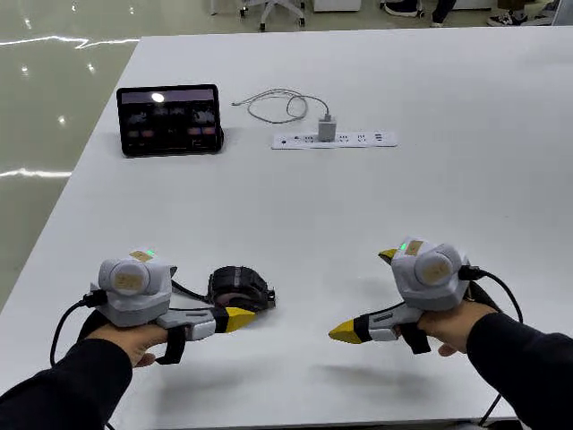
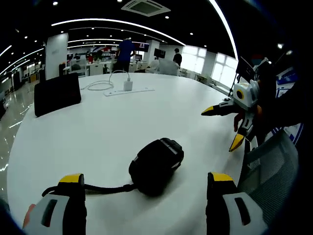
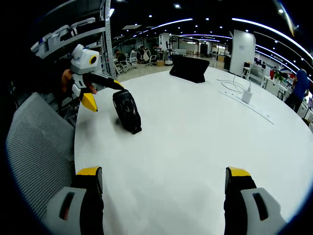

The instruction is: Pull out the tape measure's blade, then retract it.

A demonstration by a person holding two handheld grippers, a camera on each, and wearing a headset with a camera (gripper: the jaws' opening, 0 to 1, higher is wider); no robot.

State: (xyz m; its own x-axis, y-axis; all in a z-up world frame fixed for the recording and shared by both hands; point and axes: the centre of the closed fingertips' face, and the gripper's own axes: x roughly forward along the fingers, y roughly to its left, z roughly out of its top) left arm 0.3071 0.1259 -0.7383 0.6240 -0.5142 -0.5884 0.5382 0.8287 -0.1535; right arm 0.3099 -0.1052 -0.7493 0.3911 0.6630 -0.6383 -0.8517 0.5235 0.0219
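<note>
A black tape measure (image 1: 240,287) lies on the white table (image 1: 358,206) near its front left, with no blade drawn out. My left gripper (image 1: 228,305) is open around it; in the left gripper view the case (image 2: 156,165) sits between the yellow-tipped jaws of that gripper (image 2: 146,179), and its black strap (image 2: 98,187) trails toward the left jaw. My right gripper (image 1: 365,294) is open over bare table to the right, well apart from the tape measure (image 3: 126,110). It holds nothing in its own view (image 3: 163,171).
A black tablet (image 1: 170,119) stands at the back left. Beside it lies a white power strip (image 1: 333,139) with a charger and a coiled cable (image 1: 273,106). A grey mesh chair (image 3: 39,142) stands at the table's front edge. People stand far behind.
</note>
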